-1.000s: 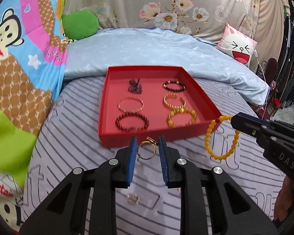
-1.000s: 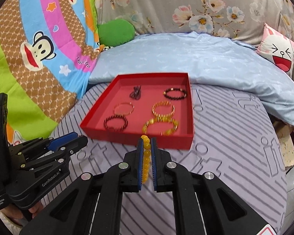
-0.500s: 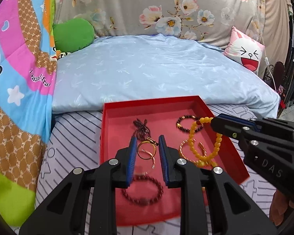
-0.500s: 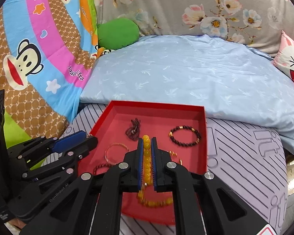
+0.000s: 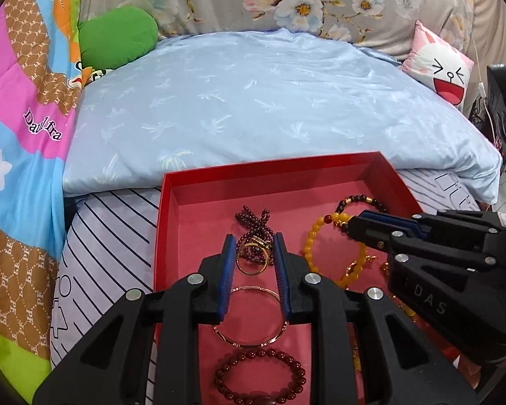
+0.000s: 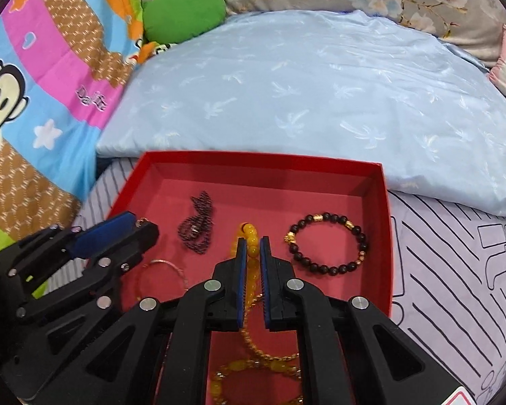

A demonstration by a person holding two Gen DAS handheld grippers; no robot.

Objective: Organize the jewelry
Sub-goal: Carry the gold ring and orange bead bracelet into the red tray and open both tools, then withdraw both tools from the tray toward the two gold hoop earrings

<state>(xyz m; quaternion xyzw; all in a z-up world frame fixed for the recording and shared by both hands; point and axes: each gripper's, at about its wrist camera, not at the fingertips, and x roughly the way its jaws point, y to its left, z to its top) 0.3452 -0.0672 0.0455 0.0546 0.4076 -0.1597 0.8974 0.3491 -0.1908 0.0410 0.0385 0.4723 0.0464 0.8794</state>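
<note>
A red tray [image 5: 266, 175] [image 6: 383, 236] lies on the striped sheet. My left gripper [image 5: 253, 241] holds a thin gold ring [image 5: 253, 258] between its pads, above a dark red bead strand [image 5: 254, 222] in the tray. My right gripper [image 6: 253, 241] is shut on a yellow bead bracelet [image 6: 249, 233] that hangs over the tray middle; it also shows in the left wrist view [image 5: 315, 239]. In the tray lie a thin gold bangle [image 5: 249, 317], a red bead bracelet [image 5: 259, 378], a dark bead bracelet [image 6: 327, 246] and gold chain bracelets [image 6: 263, 354].
A light blue duvet [image 5: 270, 101] lies right behind the tray. A green cushion [image 5: 118, 33] and a cartoon blanket [image 5: 23, 135] are at the left. A pink cushion [image 5: 438, 67] sits far right. Striped sheet [image 6: 455, 287] flanks the tray.
Both grippers have moved forward and lower over the tray with their pieces. The yellow bracelet now hangs close above the tray floor.
</note>
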